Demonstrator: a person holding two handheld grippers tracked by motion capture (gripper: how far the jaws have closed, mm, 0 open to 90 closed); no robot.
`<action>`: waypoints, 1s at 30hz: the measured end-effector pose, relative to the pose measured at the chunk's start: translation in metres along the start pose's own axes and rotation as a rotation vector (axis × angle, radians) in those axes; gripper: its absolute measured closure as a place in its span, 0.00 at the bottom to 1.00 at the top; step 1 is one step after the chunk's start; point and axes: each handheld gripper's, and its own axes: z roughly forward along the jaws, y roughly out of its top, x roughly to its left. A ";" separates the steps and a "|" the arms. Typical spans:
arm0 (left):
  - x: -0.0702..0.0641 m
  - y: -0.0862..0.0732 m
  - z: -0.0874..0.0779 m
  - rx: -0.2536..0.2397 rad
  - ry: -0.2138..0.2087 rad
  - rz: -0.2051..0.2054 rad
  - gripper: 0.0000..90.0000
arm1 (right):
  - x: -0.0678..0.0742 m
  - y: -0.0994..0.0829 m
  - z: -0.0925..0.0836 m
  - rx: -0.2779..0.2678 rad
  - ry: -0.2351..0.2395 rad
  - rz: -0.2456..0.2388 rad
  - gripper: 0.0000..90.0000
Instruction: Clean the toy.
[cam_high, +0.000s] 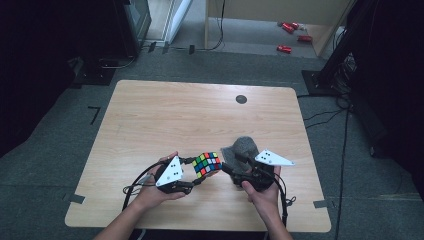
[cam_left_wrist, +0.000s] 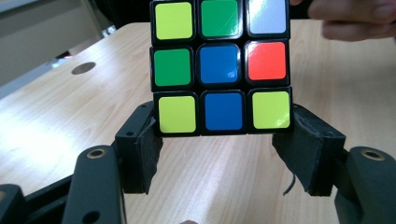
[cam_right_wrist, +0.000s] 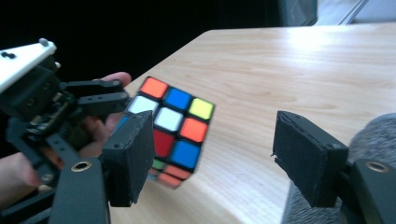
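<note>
Two grippers meet over the near half of the table (cam_high: 150, 120), and between them we see a cube (cam_high: 206, 164) with mixed colours on every face. In the high view we find the left gripper (cam_high: 194, 175) just left of the cube, its grey plate on top and the hand wrapped round its body. In the left gripper view the cube (cam_left_wrist: 220, 65) sits upright between the two black pads, which press its bottom row from both sides, so we read this gripper as clamped on the cube. The face towards that camera has a blue centre, with yellow, green, white and red around it.

Right of the cube in the high view we see the right gripper (cam_high: 231, 164), pointing left towards it. Its own view shows the jaws standing apart with nothing between the pads; the cube (cam_right_wrist: 175, 128) lies beyond the left pad, tilted, held by the left gripper (cam_right_wrist: 126, 103) and lifted a little off the table (cam_right_wrist: 289, 65).

A grey fuzzy lump (cam_high: 241, 148) rests on the table just behind the right gripper, and we see its edge (cam_right_wrist: 373, 135) beside the right pad.
</note>
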 end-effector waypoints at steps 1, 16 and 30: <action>0.001 0.000 0.000 0.000 0.003 -0.001 0.39 | -0.001 0.000 0.000 -0.005 -0.007 -0.008 0.33; 0.012 -0.003 -0.007 -0.036 0.019 -0.084 0.39 | -0.025 -0.005 -0.003 0.006 -0.225 -0.173 0.34; 0.015 -0.003 -0.008 -0.044 0.027 -0.110 0.39 | -0.041 -0.018 0.008 0.133 -0.351 -0.214 0.44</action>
